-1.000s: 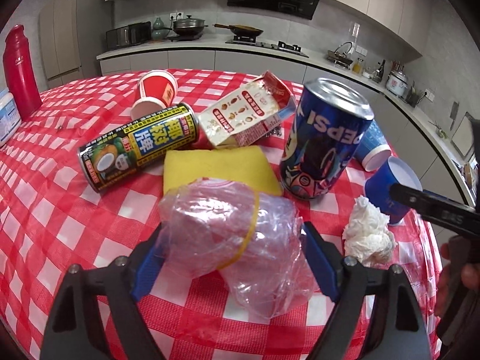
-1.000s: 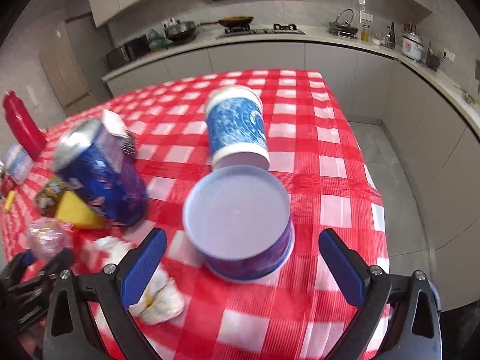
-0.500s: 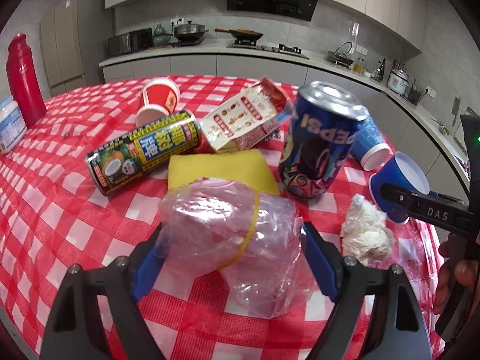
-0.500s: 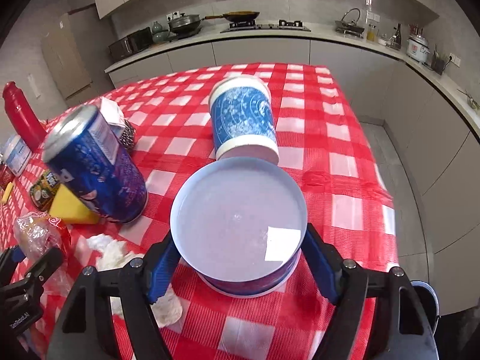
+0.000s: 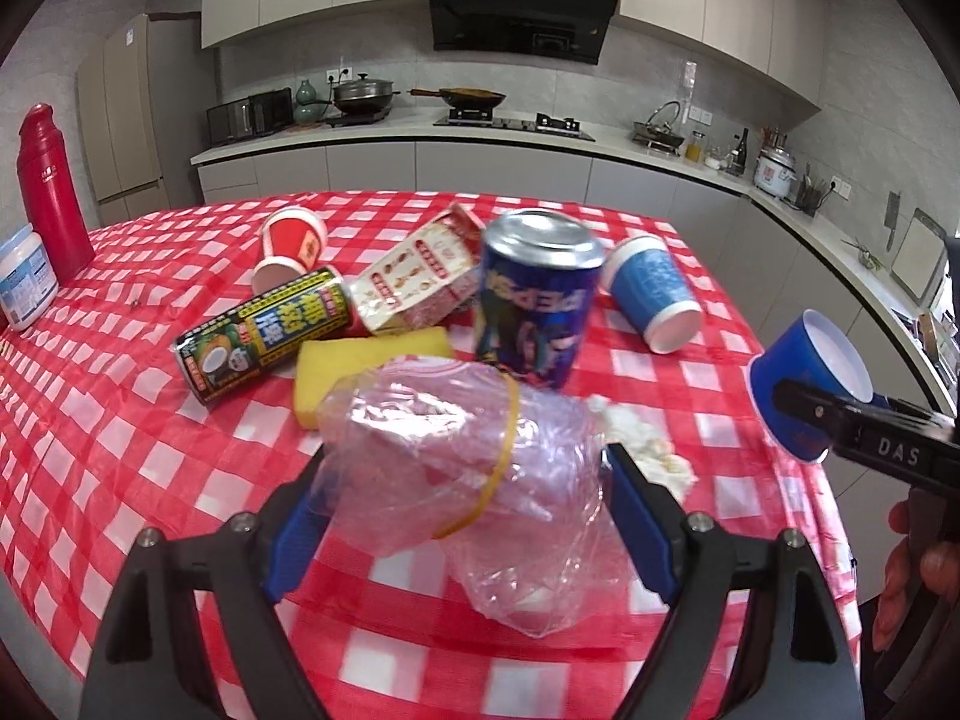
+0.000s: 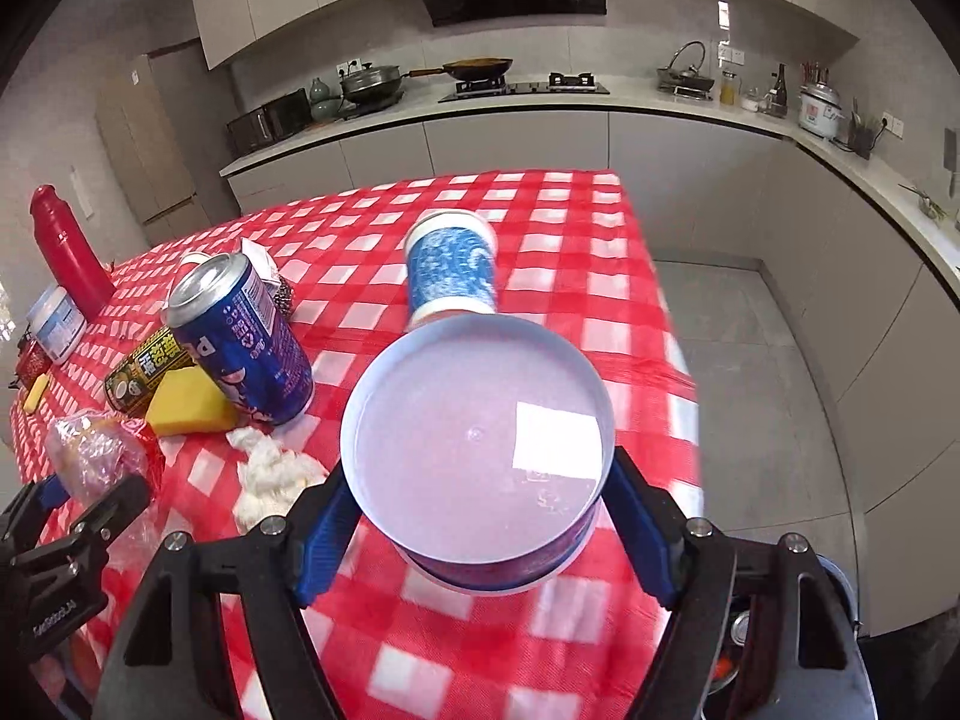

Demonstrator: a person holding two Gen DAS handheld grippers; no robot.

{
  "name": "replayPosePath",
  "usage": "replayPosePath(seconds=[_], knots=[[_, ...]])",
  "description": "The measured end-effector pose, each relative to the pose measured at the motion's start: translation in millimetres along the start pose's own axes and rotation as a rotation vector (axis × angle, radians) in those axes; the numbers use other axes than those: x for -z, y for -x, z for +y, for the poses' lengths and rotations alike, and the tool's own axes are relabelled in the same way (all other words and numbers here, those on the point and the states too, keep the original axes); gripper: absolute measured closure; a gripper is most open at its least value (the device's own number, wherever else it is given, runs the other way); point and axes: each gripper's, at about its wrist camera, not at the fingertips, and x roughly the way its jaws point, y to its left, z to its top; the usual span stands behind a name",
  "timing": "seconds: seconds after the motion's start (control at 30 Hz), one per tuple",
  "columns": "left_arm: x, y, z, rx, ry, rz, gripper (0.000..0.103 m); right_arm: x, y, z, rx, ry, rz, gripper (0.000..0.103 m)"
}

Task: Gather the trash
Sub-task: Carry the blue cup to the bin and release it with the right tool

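Note:
My left gripper (image 5: 459, 516) is shut on a crumpled clear plastic bag (image 5: 462, 456) and holds it above the checked table; the bag also shows in the right wrist view (image 6: 90, 456). My right gripper (image 6: 474, 531) is shut on a blue paper cup (image 6: 480, 444) with a white inside, lifted off the table; the cup also shows in the left wrist view (image 5: 807, 384). On the table lie a Pepsi can (image 5: 534, 300), a green drink can (image 5: 264, 333), a yellow sponge (image 5: 360, 360), a snack carton (image 5: 420, 276), a white tissue wad (image 6: 270, 474), a red cup (image 5: 291, 246) and a second blue cup (image 5: 654, 294).
A red thermos (image 5: 48, 192) and a white jar (image 5: 21, 285) stand at the table's far left. The table's right edge (image 6: 678, 360) drops to grey floor. Kitchen counters run along the back and right. A dark bin rim (image 6: 840, 588) shows below the right gripper.
Both grippers have risen from the table. The right gripper closed on the blue cup and lifted it. The left gripper lifted the plastic bag it held.

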Motion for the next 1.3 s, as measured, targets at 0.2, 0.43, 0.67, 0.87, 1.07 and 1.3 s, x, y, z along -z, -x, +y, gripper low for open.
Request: replayPosePath(seconds=[0.2, 0.43, 0.67, 0.87, 1.07, 1.3], knots=[[7.1, 7.9, -38.6, 0.03, -0.031, -0.004, 0.018, 15.4, 30.1, -31.0, 0.019, -0.013, -0.016, 0.024], [19.1, 19.7, -100.6, 0.082, -0.084, -0.008, 0.018, 40.8, 65.2, -79.7, 0.059, -0.032, -0.025, 0.024], [31.8, 25.8, -161.1, 0.137, -0.13, -0.002, 0.018, 69.1, 88.7, -156.6, 0.121, -0.103, -0.011, 0.024], [48.3, 22.0, -223.6, 0.186, -0.175, 0.019, 0.018, 104.4, 91.2, -230.9, 0.169, -0.159, 0.034, 0.024], [65.2, 16.9, -277.3, 0.204, -0.211, 0.036, 0.018, 138.2, 74.3, -287.2, 0.156, -0.193, 0.088, 0.024], [83.3, 1.2, -316.9, 0.18, -0.226, 0.05, 0.018, 164.6, 25.1, -326.1, 0.137, -0.158, 0.151, 0.009]])
